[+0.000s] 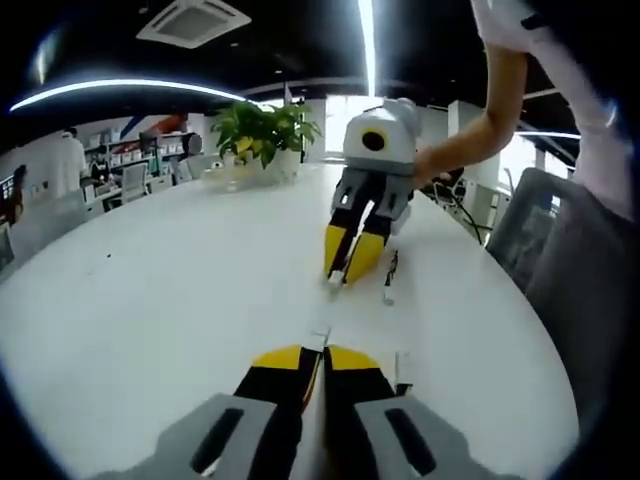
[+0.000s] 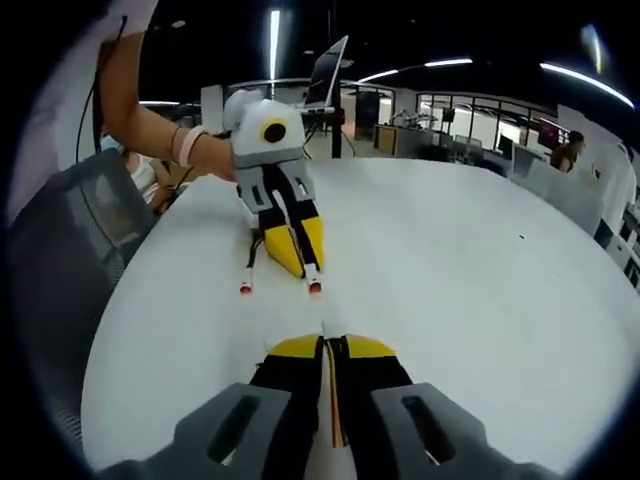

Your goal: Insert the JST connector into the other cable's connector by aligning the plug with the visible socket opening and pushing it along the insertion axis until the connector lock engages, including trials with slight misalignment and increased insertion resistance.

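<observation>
My left gripper [image 1: 318, 352] is shut on a small white JST connector [image 1: 320, 336] that pokes out past its yellow tips, low over the white table [image 1: 180, 290]. Facing it, my right gripper [image 1: 341, 277] is shut on the other cable's white connector [image 1: 335, 283]. In the right gripper view, my right gripper [image 2: 328, 343] has a thin wire running back between its jaws and a white plug [image 2: 322, 328] at the tips. The left gripper [image 2: 310, 272] points at it with a red-tipped connector [image 2: 315, 287]. A short stretch of bare table separates the two connectors.
A loose black cable [image 1: 390, 272] with a white end lies beside the right gripper, and another loose cable end [image 2: 245, 288] lies beside the left one. A potted plant [image 1: 262, 135] stands at the far side. A grey chair [image 2: 60, 250] and a person's arm [image 2: 150, 125] are at the table's edge.
</observation>
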Available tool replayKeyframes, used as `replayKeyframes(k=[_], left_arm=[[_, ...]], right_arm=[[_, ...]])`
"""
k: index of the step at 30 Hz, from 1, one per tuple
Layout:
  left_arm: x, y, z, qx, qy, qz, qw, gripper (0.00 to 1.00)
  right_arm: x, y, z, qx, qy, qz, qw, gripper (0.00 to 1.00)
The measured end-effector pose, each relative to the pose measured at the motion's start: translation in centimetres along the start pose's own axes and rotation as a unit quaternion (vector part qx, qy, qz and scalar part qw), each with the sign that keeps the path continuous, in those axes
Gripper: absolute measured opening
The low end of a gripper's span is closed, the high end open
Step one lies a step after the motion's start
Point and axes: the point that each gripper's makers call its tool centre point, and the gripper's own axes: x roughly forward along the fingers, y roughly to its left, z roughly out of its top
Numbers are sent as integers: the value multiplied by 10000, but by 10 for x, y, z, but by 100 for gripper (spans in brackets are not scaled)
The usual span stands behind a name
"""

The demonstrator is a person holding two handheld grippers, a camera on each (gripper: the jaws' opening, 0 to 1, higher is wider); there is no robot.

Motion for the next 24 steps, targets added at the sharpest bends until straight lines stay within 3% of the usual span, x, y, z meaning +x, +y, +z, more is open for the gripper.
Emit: replayKeyframes(k=[3,10,19,24], left_arm=[[0,1,1,-144,-24,41,9999,1],[-7,5,11,-5,-57,131,9999,1],[-7,0,12,58,63,-5,10000,1],[-5,-5,15,31,58,-65,10000,1]], right_arm=[[2,2,4,-43,-26,63,10000,4],[6,7,7,-115,-24,175,9998,4],[9,7,17,-129,-160,201,9996,4],[12,9,14,-258,-76,257,9993,4]])
